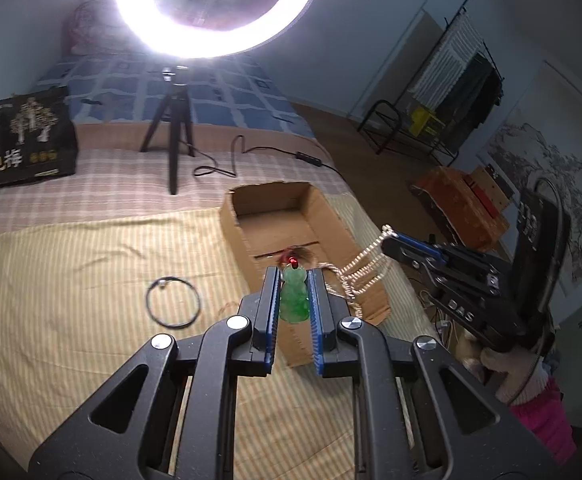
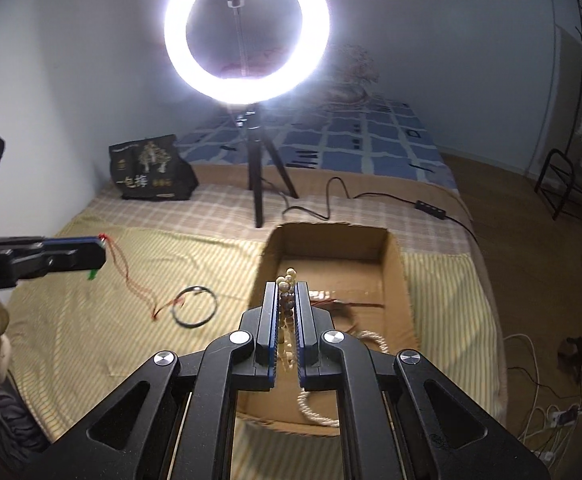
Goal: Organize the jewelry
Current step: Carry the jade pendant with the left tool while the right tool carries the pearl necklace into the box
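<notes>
My left gripper is shut on a green jade pendant with a red bead on top; its red cord hangs down to the bed. It also shows in the right wrist view. My right gripper is shut on a pearl bead necklace whose strands dangle over the near end of an open cardboard box. It shows at the right in the left wrist view. A black cord bracelet lies on the striped cloth, left of the box.
A ring light on a black tripod stands behind the box, its cable trailing right. A black printed bag sits at the back left. The bed edge and floor with cables lie to the right.
</notes>
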Demonstrator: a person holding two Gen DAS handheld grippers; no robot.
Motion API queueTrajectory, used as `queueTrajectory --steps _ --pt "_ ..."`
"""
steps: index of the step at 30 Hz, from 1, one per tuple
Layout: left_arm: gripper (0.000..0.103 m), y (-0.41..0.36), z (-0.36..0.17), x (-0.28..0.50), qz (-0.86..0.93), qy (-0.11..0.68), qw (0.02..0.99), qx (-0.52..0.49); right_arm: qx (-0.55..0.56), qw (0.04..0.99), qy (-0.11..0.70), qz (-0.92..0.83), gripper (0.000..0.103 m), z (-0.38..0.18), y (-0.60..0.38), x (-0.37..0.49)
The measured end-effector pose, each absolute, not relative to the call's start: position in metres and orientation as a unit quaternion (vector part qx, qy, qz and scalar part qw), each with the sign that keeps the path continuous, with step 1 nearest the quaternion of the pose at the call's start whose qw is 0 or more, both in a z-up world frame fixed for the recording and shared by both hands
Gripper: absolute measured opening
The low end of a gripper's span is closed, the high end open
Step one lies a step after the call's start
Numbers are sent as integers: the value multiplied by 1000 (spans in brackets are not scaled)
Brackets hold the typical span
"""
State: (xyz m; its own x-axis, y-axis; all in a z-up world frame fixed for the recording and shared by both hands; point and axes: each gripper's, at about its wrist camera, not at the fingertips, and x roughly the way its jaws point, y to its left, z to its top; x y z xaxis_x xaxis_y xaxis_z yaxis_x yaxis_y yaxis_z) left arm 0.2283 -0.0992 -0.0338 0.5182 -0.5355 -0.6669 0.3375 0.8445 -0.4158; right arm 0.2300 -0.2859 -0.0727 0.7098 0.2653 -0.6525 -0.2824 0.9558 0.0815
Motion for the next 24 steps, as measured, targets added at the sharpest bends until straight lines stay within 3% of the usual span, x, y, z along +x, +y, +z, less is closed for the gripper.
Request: queueTrajectory --steps 24 --pt "12 -189 -56 240 -298 447 839 -89 -7 922 366 122 6 -91 -325 290"
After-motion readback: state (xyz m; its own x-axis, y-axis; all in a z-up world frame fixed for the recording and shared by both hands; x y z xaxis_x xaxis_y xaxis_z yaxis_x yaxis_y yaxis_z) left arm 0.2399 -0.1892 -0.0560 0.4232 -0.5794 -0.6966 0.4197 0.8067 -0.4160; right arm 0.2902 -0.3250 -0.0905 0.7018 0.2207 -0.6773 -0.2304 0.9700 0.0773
